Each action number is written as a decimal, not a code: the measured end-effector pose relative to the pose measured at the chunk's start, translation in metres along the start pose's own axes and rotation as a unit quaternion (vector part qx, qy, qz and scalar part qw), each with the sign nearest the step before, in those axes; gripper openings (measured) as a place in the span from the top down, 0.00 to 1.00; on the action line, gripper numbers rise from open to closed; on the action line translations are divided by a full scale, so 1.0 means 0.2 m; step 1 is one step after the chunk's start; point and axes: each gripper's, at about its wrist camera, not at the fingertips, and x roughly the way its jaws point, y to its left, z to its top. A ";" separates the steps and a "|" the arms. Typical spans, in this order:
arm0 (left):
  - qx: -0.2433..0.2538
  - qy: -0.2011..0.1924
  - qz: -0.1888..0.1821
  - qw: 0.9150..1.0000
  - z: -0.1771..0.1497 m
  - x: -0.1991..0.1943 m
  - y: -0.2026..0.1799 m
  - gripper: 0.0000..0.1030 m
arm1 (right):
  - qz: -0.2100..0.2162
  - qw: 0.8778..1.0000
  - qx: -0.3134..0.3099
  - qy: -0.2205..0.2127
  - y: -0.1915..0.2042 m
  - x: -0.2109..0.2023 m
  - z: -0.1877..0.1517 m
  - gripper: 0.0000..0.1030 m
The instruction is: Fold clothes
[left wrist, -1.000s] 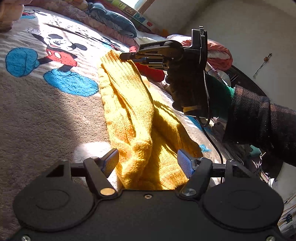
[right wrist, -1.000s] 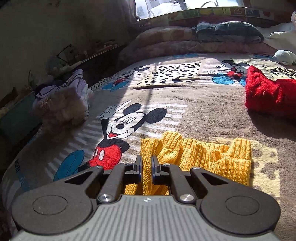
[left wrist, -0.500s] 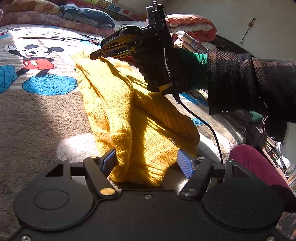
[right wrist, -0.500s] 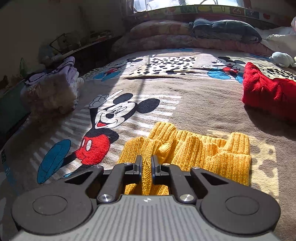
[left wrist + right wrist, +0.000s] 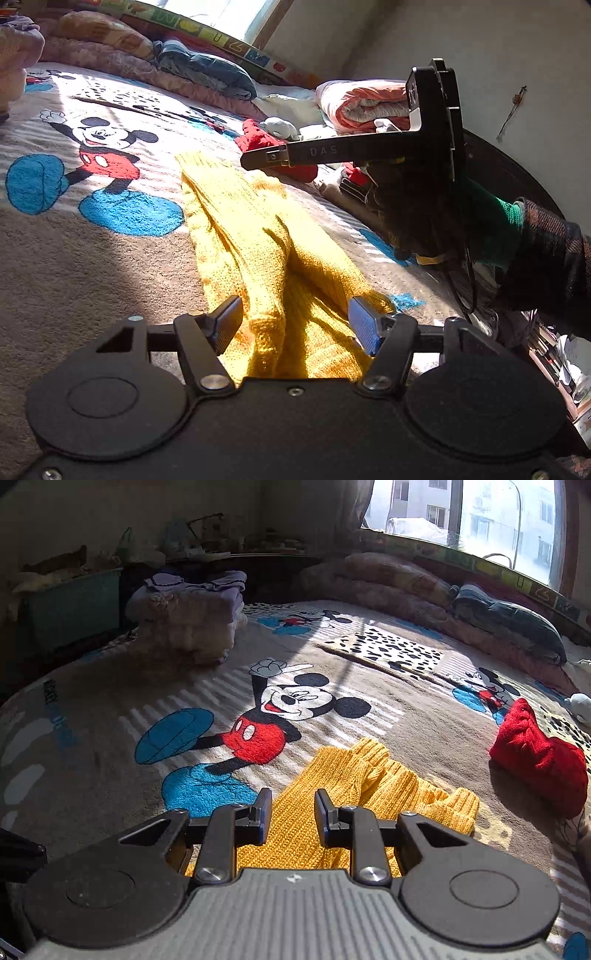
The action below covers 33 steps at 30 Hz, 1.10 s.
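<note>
A yellow knitted sweater (image 5: 266, 251) lies folded into a long strip on the cartoon-mouse blanket (image 5: 66, 258). My left gripper (image 5: 295, 323) is open, its blue-padded fingers astride the near end of the strip without pinching it. In the left wrist view my right gripper (image 5: 258, 158) hovers in the air above the far end, held by a gloved hand (image 5: 417, 218). From the right wrist view the right gripper (image 5: 291, 812) is open over the sweater (image 5: 373, 790), with nothing between its fingers.
A red knitted garment (image 5: 535, 757) lies to the right of the sweater. A pile of folded pale clothes (image 5: 192, 616) sits at the blanket's far left. Rolled bedding and pillows (image 5: 509, 616) line the window side. A pink folded quilt (image 5: 362, 103) lies behind the right gripper.
My right gripper has let go of the sweater's edge, opened and lifted clear above it. The sweater's far end now lies flat. My left gripper stays open around the near end.
</note>
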 end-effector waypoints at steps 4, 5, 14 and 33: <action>-0.022 0.005 0.009 1.000 -0.01 0.04 0.03 0.65 | 0.011 0.999 -0.017 0.026 0.09 0.06 -0.05 0.75; -0.028 0.007 0.010 1.000 -0.01 0.05 0.03 0.67 | 0.012 1.000 0.001 0.025 0.07 0.08 -0.05 0.74; -0.078 0.023 0.024 0.996 -0.03 0.13 0.11 0.71 | -0.033 0.981 0.192 0.002 -0.30 0.24 0.03 0.51; -0.098 0.027 0.011 0.995 -0.02 0.12 0.14 0.71 | -0.055 0.962 0.267 0.003 -0.48 0.27 -0.07 0.62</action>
